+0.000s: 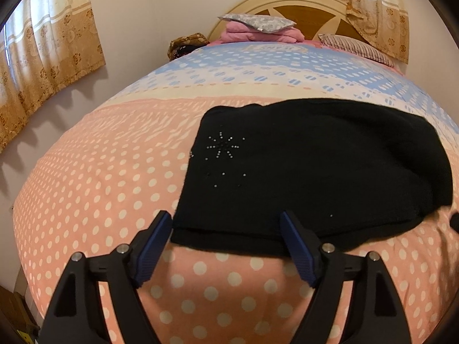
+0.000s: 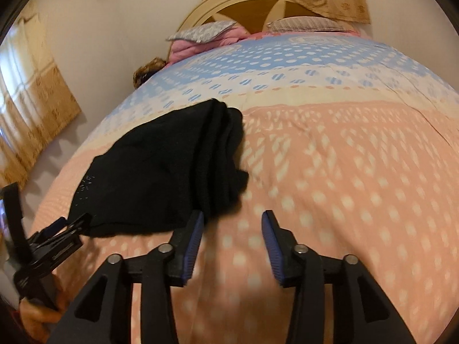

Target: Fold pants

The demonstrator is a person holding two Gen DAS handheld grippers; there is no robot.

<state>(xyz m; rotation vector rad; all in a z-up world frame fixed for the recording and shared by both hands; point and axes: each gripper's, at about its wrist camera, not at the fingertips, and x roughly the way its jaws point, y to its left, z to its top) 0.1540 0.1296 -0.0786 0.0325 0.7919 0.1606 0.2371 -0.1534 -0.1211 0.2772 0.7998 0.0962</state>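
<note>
Black pants point(image 1: 301, 172) lie folded into a flat rectangle on the pink polka-dot bedspread point(image 1: 100, 200), with a rhinestone star pattern near their left end. My left gripper point(image 1: 226, 219) is open and empty, its fingers straddling the near left edge of the pants. In the right wrist view the pants point(image 2: 166, 172) lie to the left, with stacked folds at their right end. My right gripper point(image 2: 232, 215) is open and empty over the bedspread point(image 2: 344, 186), just right of the pants. The left gripper also shows there at the pants' near left corner point(image 2: 66, 226).
Pillows and a pink folded blanket point(image 1: 258, 30) lie at the headboard point(image 1: 287, 3). A striped pillow point(image 1: 355, 47) is at the far right. Curtains point(image 1: 43, 66) hang on the left wall. A brown bag point(image 1: 186, 44) sits beside the bed's far left corner.
</note>
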